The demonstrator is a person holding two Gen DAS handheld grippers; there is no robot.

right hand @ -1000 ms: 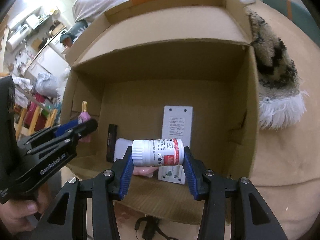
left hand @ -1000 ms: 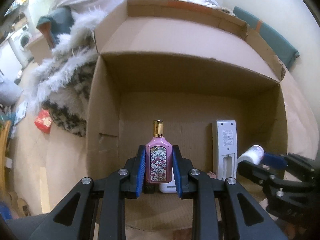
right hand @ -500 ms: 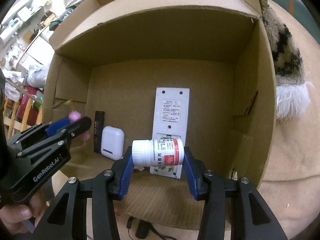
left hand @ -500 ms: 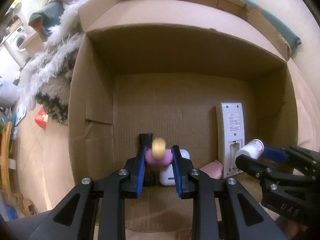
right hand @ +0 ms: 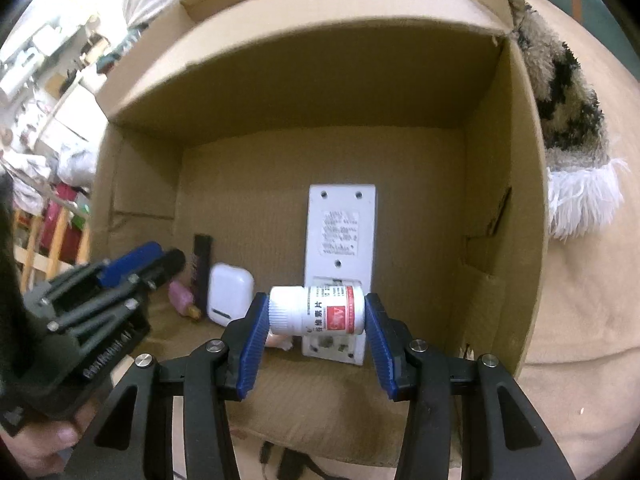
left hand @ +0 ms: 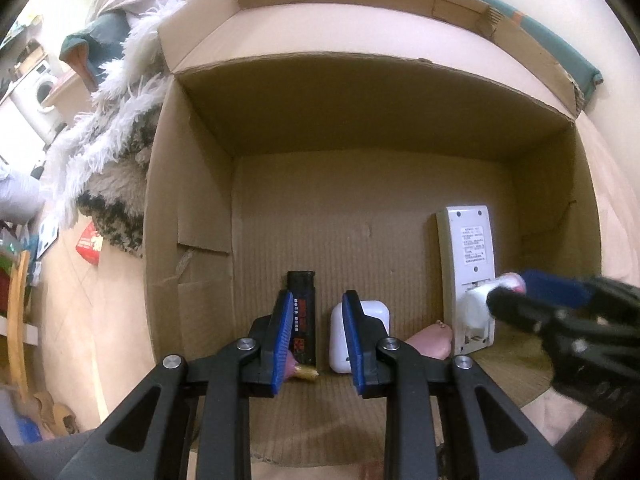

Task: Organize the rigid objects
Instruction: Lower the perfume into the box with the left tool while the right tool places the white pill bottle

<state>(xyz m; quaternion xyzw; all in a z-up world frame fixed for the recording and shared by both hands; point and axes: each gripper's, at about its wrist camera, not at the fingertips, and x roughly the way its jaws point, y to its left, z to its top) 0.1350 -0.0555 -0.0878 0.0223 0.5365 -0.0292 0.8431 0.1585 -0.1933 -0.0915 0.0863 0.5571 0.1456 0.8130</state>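
Pill bottle [right hand: 316, 310], white with red label band, held sideways between the pads of the right gripper [right hand: 316, 344], cap to the left; fingers clamped on its two ends. It hangs just above the box [right hand: 504, 240] floor near the front edge, over the lower end of the remote [right hand: 340, 240], not yet set down. Remote lies back-up on the floor, right of centre, running toward the back wall. Left of it a white earbud case [right hand: 230, 294], then a black lighter-like stick [left hand: 302, 312], both near the front edge. Perfume bottle [right hand: 182, 298], pink with gold cap, lies on its side at the front left, beside the stick. Left gripper [left hand: 316, 344] hovers over that spot, fingers apart and holding nothing; the gold cap peeks out under its left pad. A small pink item [left hand: 434, 338] sits between case and remote; can't tell what it is. Judged progress: five things are in the box, perfume looks released, pill bottle is the one left in hand. Floor toward the back wall is bare. Outside the box, a furry throw [left hand: 116, 152] to the left.
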